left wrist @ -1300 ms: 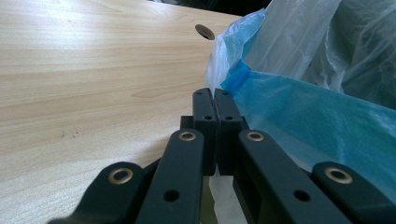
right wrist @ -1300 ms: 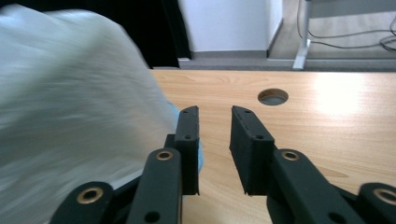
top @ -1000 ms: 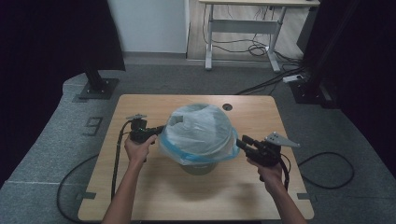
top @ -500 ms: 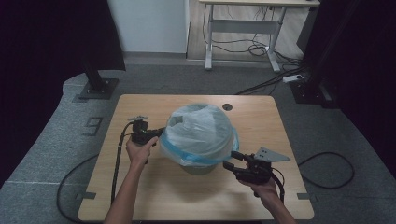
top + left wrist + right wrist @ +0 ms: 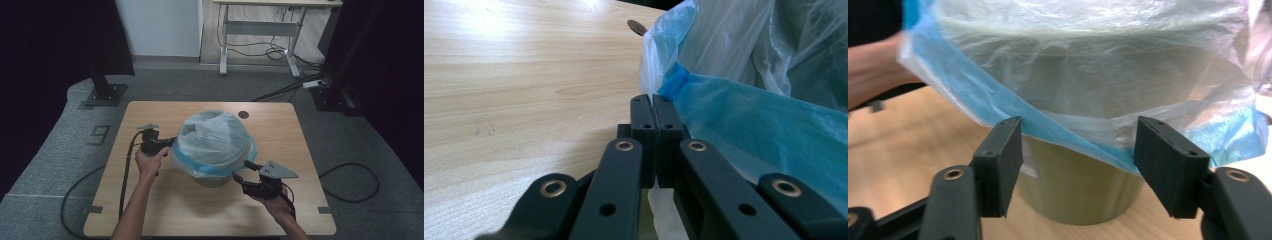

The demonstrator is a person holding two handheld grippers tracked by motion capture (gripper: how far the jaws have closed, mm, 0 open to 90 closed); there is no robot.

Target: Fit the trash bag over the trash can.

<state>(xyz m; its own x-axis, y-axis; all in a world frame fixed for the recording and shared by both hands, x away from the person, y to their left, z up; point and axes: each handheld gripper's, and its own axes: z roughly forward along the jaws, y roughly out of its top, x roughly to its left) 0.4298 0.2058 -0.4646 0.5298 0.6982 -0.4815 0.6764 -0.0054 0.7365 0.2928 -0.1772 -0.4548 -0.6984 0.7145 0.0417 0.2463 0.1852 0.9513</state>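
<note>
Right gripper (image 5: 241,171): jaws stand wide with nothing pressed between them. They have just been opening, and against the picture of a second ago the gripper has left the bin's side and come round to its near face, lower on the table (image 5: 165,210). In the right gripper view, the blue hem (image 5: 998,107) of the bag hangs just beyond the fingertips (image 5: 1000,150), sloping down across the gap between them. The green bin (image 5: 1078,192) stands on the wood directly behind that hem, its lower wall bare below the plastic.

Left gripper (image 5: 654,117): jaws pressed together. A fold of bag appears to be pinched at the tips, where the blue hem (image 5: 674,82) meets them, though the pinch itself is not clearly seen. This hand is placed as it was a second ago.

Beyond both grippers, the white bag (image 5: 212,137) is draped over the bin's mouth and puffed above it, the hem lying uneven, lower on the left-hand side.

Judgement: the right side's hold has been given up so as to take a fresh one nearer the front. The left pinch anchors the bag meanwhile. Seating the hem round the rim is not yet done.
</note>
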